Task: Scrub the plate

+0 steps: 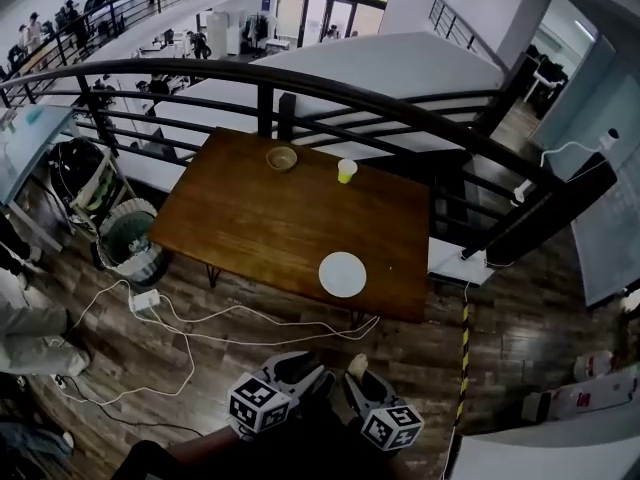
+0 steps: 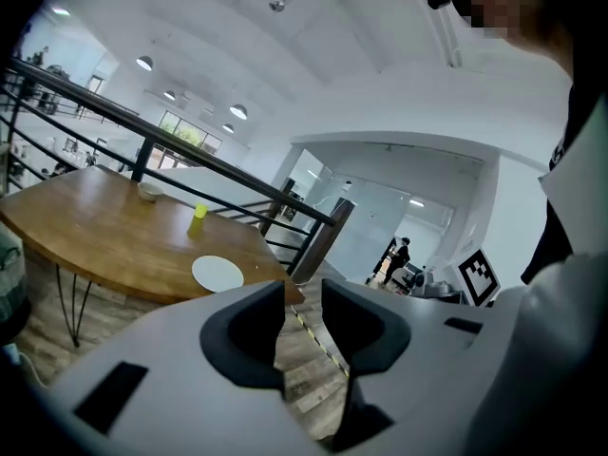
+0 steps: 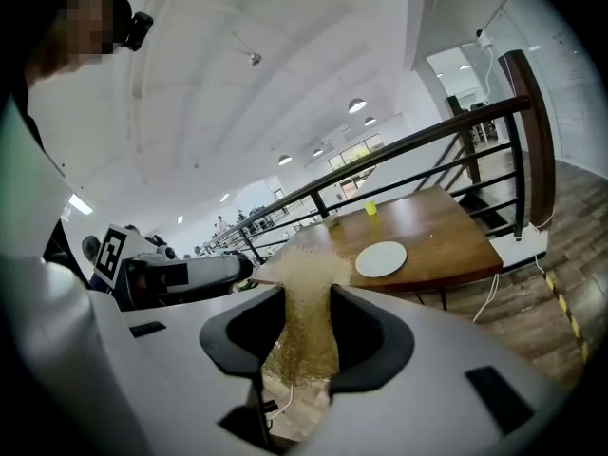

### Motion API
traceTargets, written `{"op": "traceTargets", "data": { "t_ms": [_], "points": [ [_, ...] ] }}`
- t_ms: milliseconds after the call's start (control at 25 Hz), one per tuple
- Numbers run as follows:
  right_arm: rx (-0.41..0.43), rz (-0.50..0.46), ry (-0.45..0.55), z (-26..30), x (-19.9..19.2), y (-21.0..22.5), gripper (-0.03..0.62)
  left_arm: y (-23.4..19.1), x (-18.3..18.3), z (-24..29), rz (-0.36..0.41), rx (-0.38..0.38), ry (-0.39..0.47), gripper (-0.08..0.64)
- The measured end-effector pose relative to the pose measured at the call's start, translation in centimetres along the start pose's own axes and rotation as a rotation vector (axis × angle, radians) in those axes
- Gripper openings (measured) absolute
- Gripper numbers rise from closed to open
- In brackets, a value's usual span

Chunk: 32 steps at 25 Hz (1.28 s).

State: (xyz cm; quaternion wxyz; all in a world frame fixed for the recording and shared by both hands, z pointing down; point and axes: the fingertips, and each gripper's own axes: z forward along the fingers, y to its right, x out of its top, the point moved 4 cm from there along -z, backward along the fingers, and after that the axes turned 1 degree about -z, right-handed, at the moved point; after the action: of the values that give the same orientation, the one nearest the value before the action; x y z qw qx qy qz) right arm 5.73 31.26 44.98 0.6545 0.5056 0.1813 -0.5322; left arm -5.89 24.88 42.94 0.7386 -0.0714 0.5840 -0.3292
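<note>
A white plate (image 1: 342, 274) lies empty near the front edge of the brown wooden table (image 1: 260, 228). It also shows as the plate (image 2: 217, 273) in the left gripper view and the plate (image 3: 381, 258) in the right gripper view. Both grippers hang low, short of the table, close to the person's body. My left gripper (image 1: 297, 370) (image 2: 302, 293) has its jaws drawn close with nothing between them. My right gripper (image 1: 357, 373) (image 3: 306, 291) is shut on a tan, coarse scrub sponge (image 3: 306, 302) that sticks out past the jaws.
At the table's far side stand a yellow cup (image 1: 346, 170) and a small bowl (image 1: 282, 158). A black railing (image 1: 400, 113) curves behind the table. A bin (image 1: 128, 240) and white cables (image 1: 200, 333) lie on the floor at left; striped tape (image 1: 463, 368) runs at right.
</note>
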Motion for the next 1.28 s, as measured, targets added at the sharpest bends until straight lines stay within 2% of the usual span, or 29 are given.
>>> {"op": "traceTargets", "data": {
  "t_ms": [200,440,560,720,960,1280],
  "points": [
    [0.045,-0.049,0.014,1.7,4.2,3.1,0.156,-0.5,3.3,3.3,-0.007,0.048,0.047,0.130],
    [0.062,-0.052,0.017,2.5,8.2,8.7,0.156,0.1,5.2,9.7,0.001,0.046,0.068,0.130],
    [0.062,-0.036,0.013,2.7,9.5,10.8,0.156,0.3,6.4,11.5,0.018,0.073,0.078,0.130],
    [0.043,-0.021,0.015,3.5,10.6,12.6,0.156,-0.1,7.2,11.9,0.006,0.105,0.071,0.130],
    [0.046,0.020,-0.017,6.9,10.5,13.7,0.156,-3.2,7.7,11.8,-0.020,0.151,0.051,0.130],
    [-0.005,-0.022,-0.072,12.0,12.5,15.7,0.156,-7.4,11.1,14.1,-0.016,0.139,0.038,0.132]
  ]
}}
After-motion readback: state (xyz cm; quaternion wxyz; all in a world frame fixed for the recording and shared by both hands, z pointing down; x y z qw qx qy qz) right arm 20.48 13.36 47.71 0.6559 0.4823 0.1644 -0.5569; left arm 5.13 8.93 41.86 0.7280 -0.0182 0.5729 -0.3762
